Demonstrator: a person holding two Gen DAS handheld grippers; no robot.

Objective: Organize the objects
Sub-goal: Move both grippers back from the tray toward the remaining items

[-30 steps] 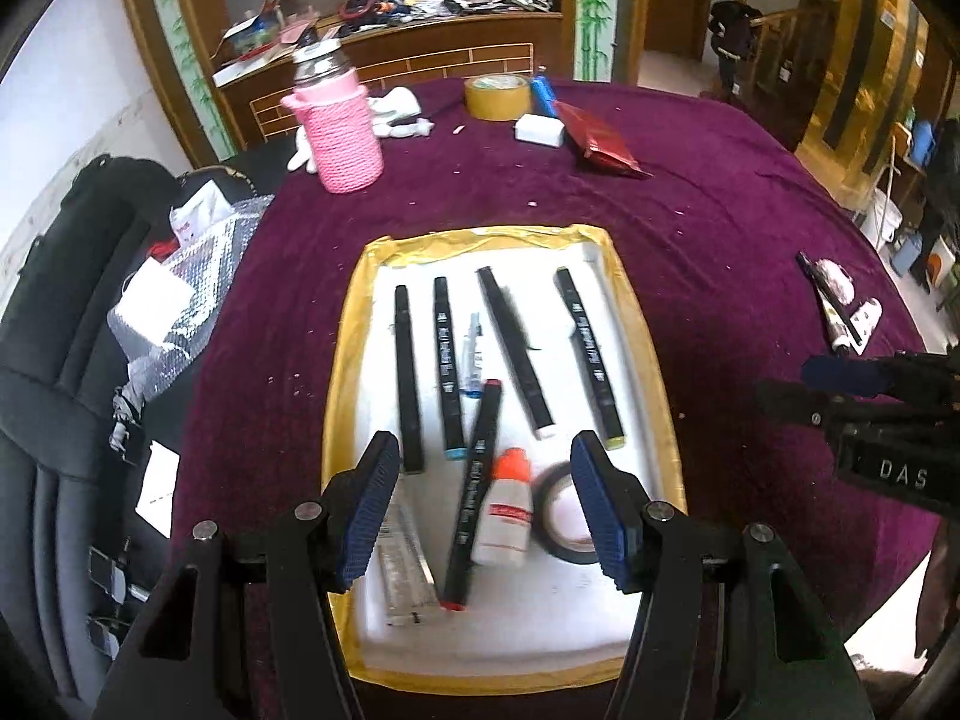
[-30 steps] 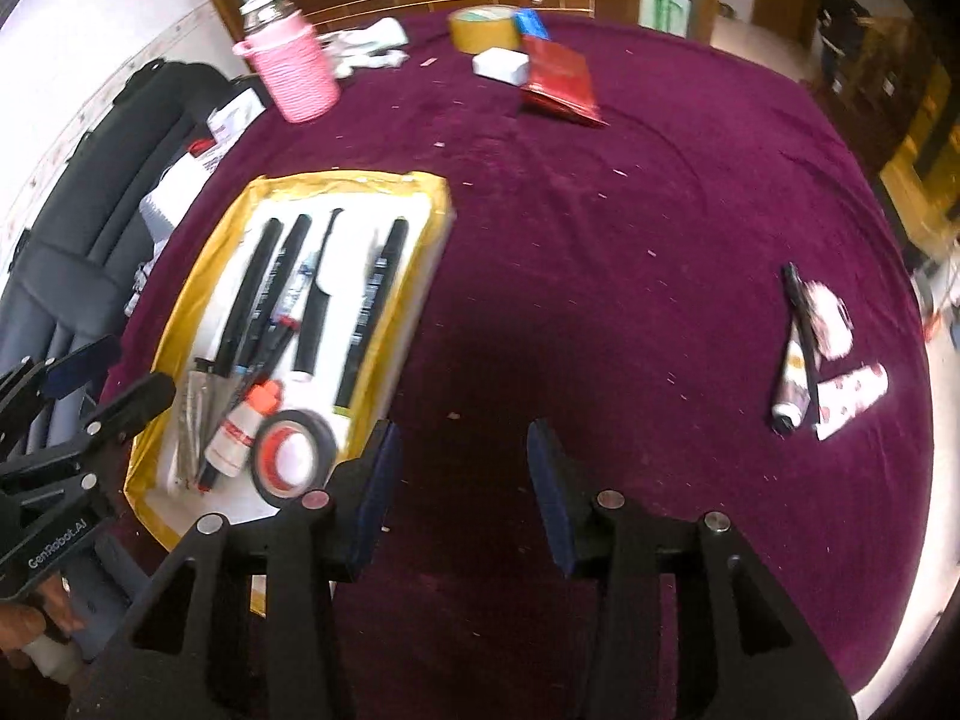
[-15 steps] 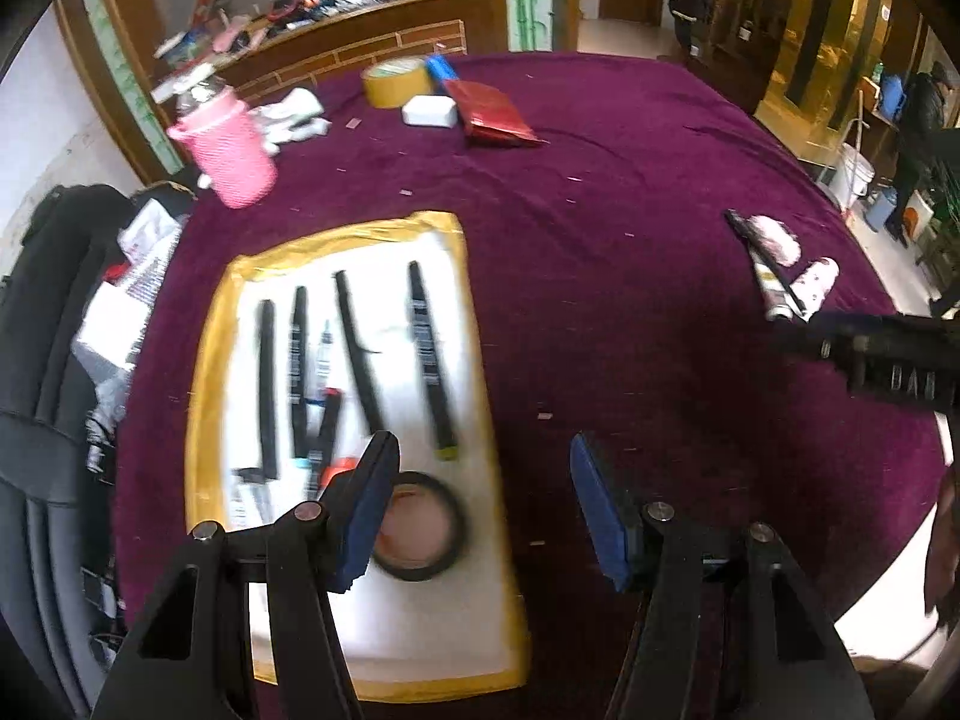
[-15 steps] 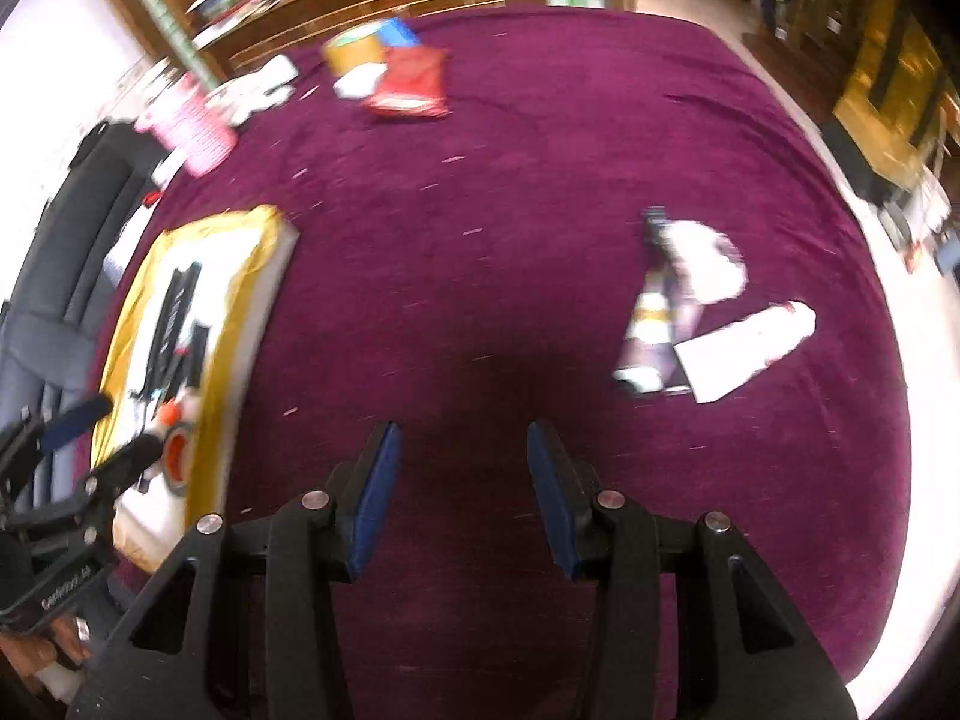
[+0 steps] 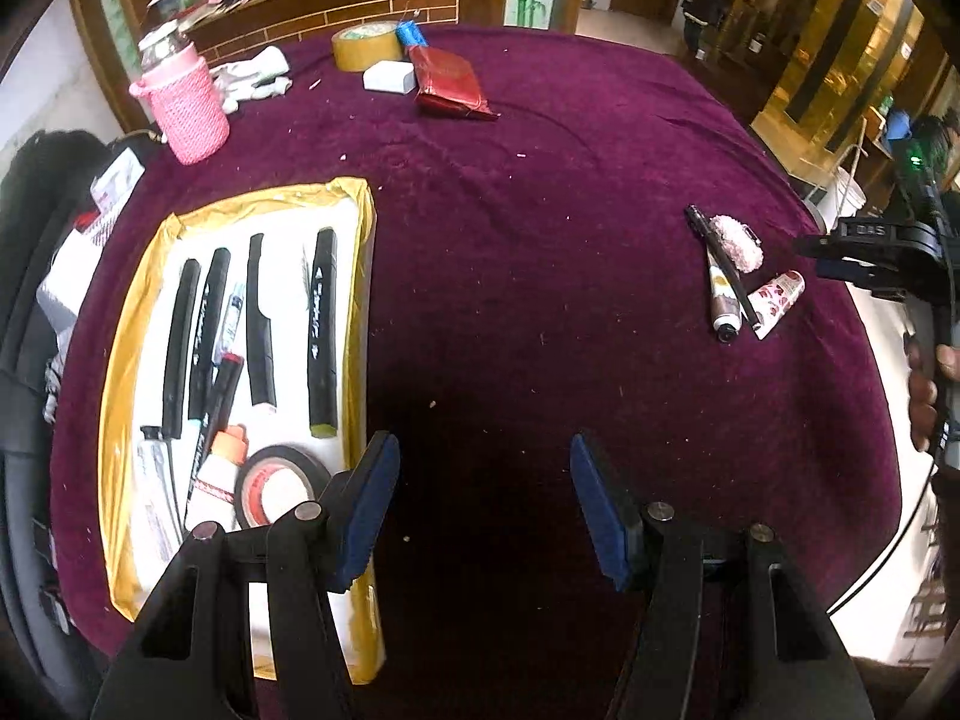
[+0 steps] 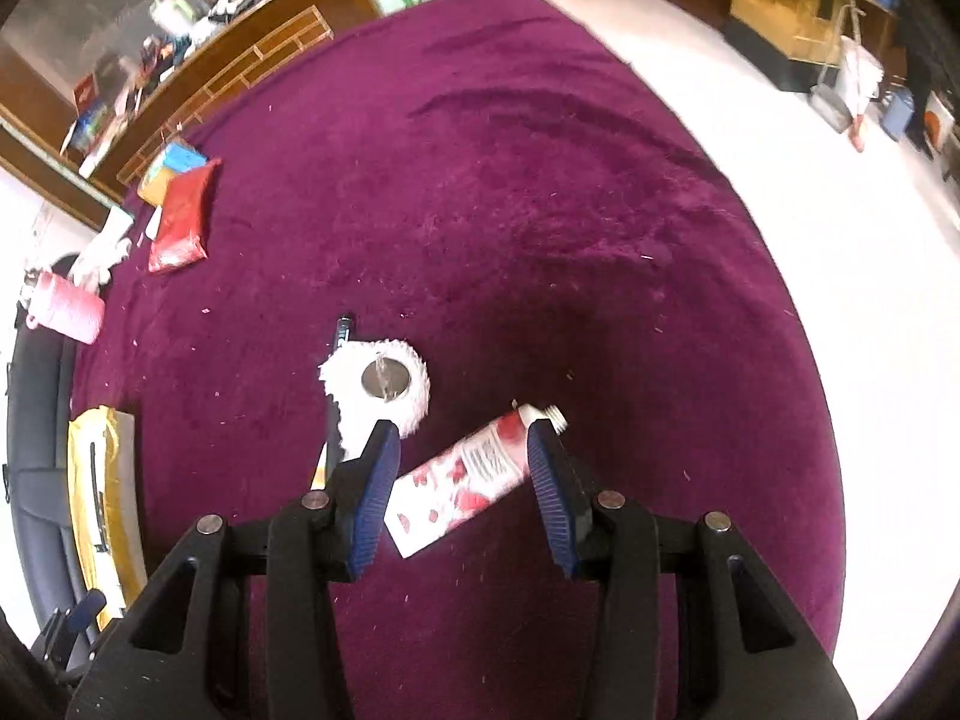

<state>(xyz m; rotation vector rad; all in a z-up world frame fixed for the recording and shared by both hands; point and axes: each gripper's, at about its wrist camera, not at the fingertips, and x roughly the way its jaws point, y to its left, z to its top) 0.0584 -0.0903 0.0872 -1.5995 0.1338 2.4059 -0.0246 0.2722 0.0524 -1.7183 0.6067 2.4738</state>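
On the table: maroon velvet cloth, I run both claws above it.
Left gripper: jaws stand fairly wide, nothing between them, I hover it over bare cloth just right of the tray.
Right gripper: jaws partly apart, I hold it over the tube, pads not pressing on it, contact unclear.
Tube: white with red print, cap off, lies flat between my right fingers.
Fluffy white roll: just beyond the tube, black pen partly under it.
Tray: yellow rim, white floor, at left; holds black markers, tape ring, small glue bottle.
Far edge: pink cup, red packet, tan tape roll.
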